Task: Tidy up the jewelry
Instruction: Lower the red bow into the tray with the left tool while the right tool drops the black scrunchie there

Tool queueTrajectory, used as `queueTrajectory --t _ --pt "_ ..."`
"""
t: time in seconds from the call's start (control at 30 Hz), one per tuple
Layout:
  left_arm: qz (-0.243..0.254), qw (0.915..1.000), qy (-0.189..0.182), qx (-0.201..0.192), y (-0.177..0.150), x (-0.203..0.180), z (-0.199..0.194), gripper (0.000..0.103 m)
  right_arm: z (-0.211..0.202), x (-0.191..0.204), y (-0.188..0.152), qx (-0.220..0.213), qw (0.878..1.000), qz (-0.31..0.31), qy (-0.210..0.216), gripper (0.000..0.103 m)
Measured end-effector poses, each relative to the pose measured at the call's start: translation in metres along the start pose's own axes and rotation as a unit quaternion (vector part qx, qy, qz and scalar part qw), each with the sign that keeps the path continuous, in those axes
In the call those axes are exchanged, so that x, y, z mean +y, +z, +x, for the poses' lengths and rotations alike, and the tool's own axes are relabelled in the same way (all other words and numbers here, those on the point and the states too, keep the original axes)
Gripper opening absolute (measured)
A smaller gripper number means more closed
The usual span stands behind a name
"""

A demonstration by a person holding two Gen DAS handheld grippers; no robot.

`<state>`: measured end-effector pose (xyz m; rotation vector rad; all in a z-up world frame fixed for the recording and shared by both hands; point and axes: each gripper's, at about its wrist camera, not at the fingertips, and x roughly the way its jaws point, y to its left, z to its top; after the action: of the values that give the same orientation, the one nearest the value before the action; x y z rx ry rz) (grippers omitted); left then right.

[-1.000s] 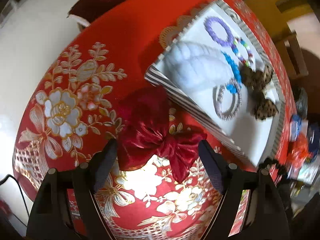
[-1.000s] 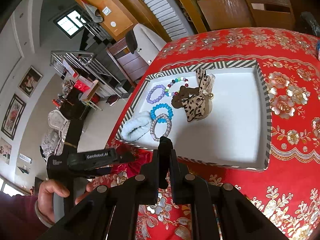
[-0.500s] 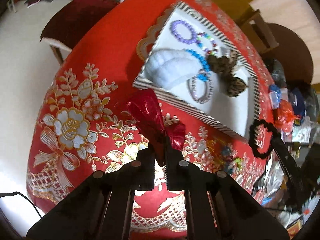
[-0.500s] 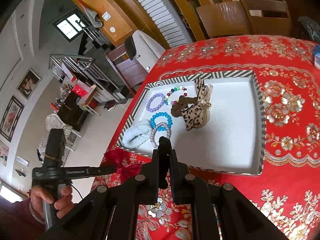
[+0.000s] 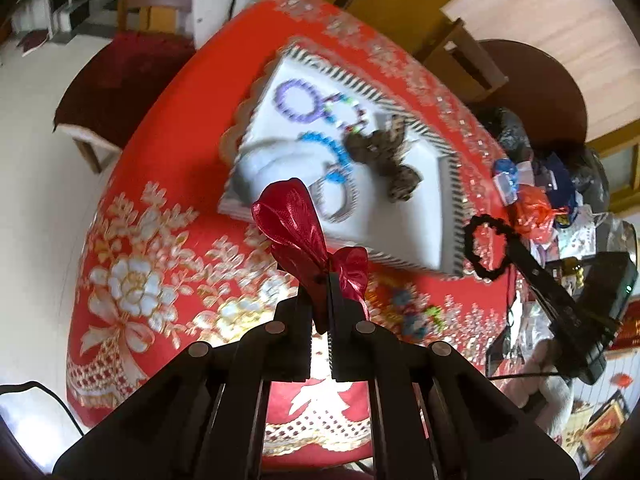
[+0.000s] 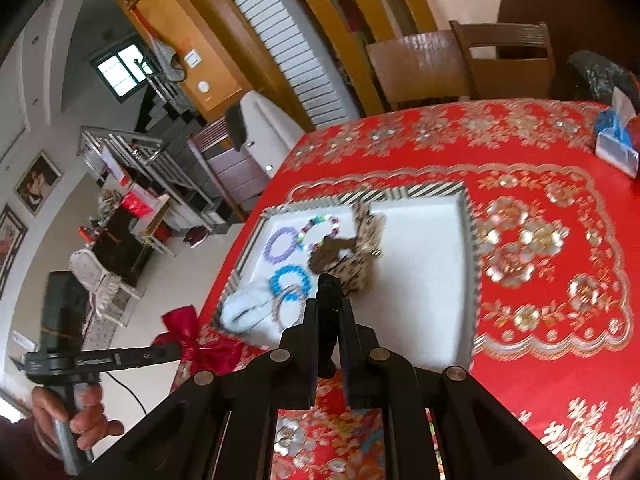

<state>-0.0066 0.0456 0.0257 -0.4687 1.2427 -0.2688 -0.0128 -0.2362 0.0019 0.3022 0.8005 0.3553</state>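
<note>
Red tablecloth (image 5: 168,128) blurred | left gripper (image 5: 329,280) grips red bow (image 5: 298,226) | right gripper (image 6: 329,284) grips black scrunchie (image 5: 489,249)

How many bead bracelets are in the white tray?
4. The purple one lies at the far left, the multicoloured one beside it, the blue one nearer, and the silvery one nearest, partly hidden. More could hide behind the leopard bows.

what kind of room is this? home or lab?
Looks like a home, probably a dining or living area: a table under a red floral tablecloth, wooden dining chairs behind it, framed pictures on the wall and a staircase beyond.
</note>
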Motion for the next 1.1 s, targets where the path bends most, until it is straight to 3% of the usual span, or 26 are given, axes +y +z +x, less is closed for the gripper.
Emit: queueTrajectory --t 0.17,0.3,0.57,0.9,1.0,1.1 --pt "0.021 0.9997 -0.012 -0.004 0.016 -0.024 0.007 0.004 0.016 -0.014 0.022 0.003 1.0 0.004 -0.018 0.008" --pt "0.031 0.9992 -0.021 0.014 0.023 -0.043 0.031 0.004 0.041 -0.027 0.042 0.017 0.999 0.009 -0.028 0.008" --pt "0.029 0.9983 -0.004 0.05 0.028 -0.066 0.088 0.004 0.108 -0.054 0.072 0.056 0.998 0.02 -0.029 0.008" --pt "0.021 0.9968 0.029 0.071 0.037 -0.07 0.132 0.004 0.183 -0.102 0.086 0.106 0.99 0.058 -0.072 0.008" --pt "0.024 0.9964 0.041 0.07 0.037 -0.066 0.137 0.004 0.181 -0.105 0.087 0.099 0.99 0.062 -0.078 0.012" --pt "0.03 0.9963 0.051 0.062 0.036 -0.065 0.136 0.005 0.17 -0.104 0.088 0.089 0.991 0.067 -0.067 0.027"
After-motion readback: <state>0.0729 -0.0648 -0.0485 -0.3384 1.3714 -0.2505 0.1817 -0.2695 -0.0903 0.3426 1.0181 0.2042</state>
